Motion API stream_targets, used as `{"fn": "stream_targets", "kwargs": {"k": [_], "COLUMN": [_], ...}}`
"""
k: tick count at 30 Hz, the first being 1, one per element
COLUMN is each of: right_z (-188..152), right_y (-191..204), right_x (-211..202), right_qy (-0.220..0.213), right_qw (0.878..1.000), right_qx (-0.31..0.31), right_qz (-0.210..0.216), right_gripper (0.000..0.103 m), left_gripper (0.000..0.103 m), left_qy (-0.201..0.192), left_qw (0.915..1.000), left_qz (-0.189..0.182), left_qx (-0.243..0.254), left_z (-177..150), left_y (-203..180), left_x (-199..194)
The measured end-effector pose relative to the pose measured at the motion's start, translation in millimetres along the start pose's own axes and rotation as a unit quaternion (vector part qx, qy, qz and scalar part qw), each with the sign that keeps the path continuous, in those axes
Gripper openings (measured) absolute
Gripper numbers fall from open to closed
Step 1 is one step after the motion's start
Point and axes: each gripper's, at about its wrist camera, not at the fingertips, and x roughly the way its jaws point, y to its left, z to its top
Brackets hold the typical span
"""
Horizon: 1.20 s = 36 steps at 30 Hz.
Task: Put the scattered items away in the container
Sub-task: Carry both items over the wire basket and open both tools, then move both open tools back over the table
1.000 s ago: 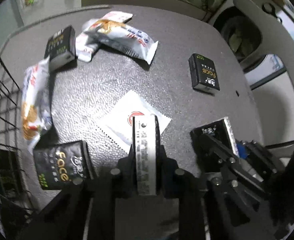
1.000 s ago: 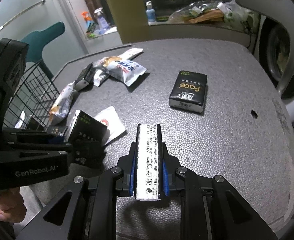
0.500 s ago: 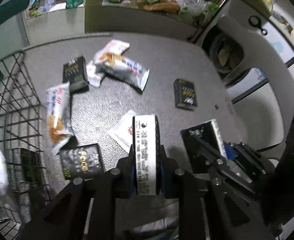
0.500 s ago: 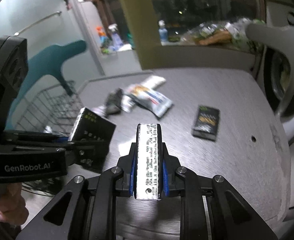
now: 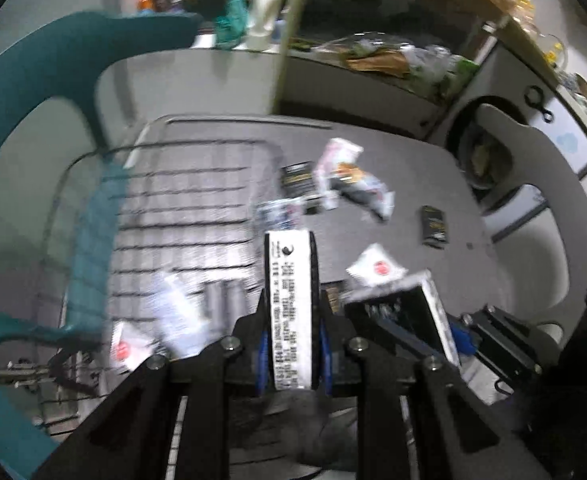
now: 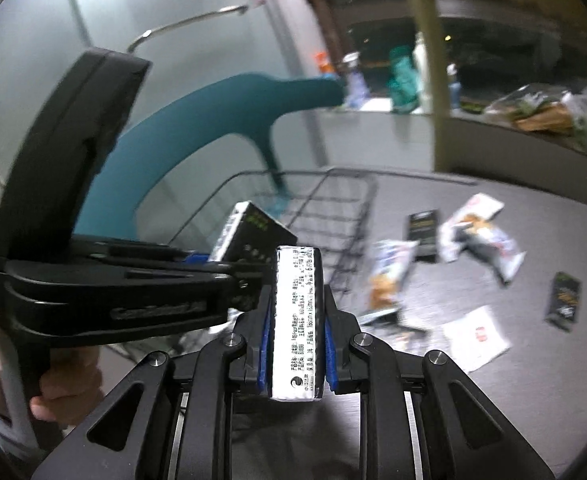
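Observation:
My left gripper [image 5: 291, 352] is shut on a black tissue pack [image 5: 291, 304], held edge-on high over the near side of the black wire basket [image 5: 181, 208]. My right gripper [image 6: 297, 354] is shut on another black tissue pack [image 6: 297, 316]; in the left wrist view that pack [image 5: 405, 316] sits just right of the left one. The left gripper's pack [image 6: 253, 232] shows in the right wrist view, close to the basket [image 6: 333, 216]. Snack packets [image 5: 357, 184], black packs [image 5: 433, 224] and a white sachet [image 5: 375, 268] lie on the grey table [image 5: 413, 168].
The basket holds white sachets [image 5: 129, 348] and other items. A teal chair [image 5: 53, 80] stands behind the basket. A counter with bottles [image 5: 261, 12] and bags lies beyond the table. A white chair [image 5: 533, 168] is at the right.
Both grippers have risen and swung left with their packs, from over the table's middle toward the wire basket. The table items have not moved.

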Motion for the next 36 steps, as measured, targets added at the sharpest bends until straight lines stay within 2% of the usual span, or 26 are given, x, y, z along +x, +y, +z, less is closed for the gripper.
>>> {"fn": "stream_targets", "kwargs": {"k": [6,11,12,13,15,18,22,29,32,36], "right_z": [-11,-14,-14,-14,-12,-11,-9,-2,-4,-20], "right_y": [17,17,15,14,11,8,-2,-62,-97,-143], "right_x": [22,22,21,19,16,9,-6,-48,-63,-70], "right_qy": [0.022,0.018,0.018,0.016,0.011,0.006,-0.001,-0.030,-0.033,-0.017], "right_qw": [1.000,1.000,1.000,1.000,1.000,1.000,1.000,0.994,0.988,0.980], "right_qx": [-0.001,-0.007,-0.005,-0.002,0.002,0.005,0.009,0.039,0.063,0.095], "right_qz": [0.004,-0.015,-0.012,-0.010,-0.011,-0.013,-0.026,-0.100,-0.134,-0.174], "right_gripper": [0.022,0.026,0.028,0.032,0.037,0.038,0.038,0.038,0.038,0.038], "left_gripper": [0.020,0.022,0.027,0.038,0.052,0.056,0.057,0.057,0.057,0.057], "left_qy": [0.022,0.030,0.026,0.021,0.014,0.005,0.007,0.006,-0.002,-0.004], "left_qw": [0.9993,0.9987,0.9988,0.9989,0.9992,0.9992,0.9989,0.9989,0.9991,0.9986], "left_qz": [0.015,0.001,-0.003,-0.003,0.006,0.006,0.000,-0.017,-0.030,-0.053], "left_qx": [-0.025,-0.041,-0.042,-0.041,-0.037,-0.040,-0.047,-0.043,-0.029,-0.004], "left_z": [-17,-20,-20,-20,-21,-21,-21,-12,-4,7], "left_y": [40,50,50,49,48,49,48,28,5,-38], "left_x": [12,16,14,12,8,3,2,-3,-6,-1]}}
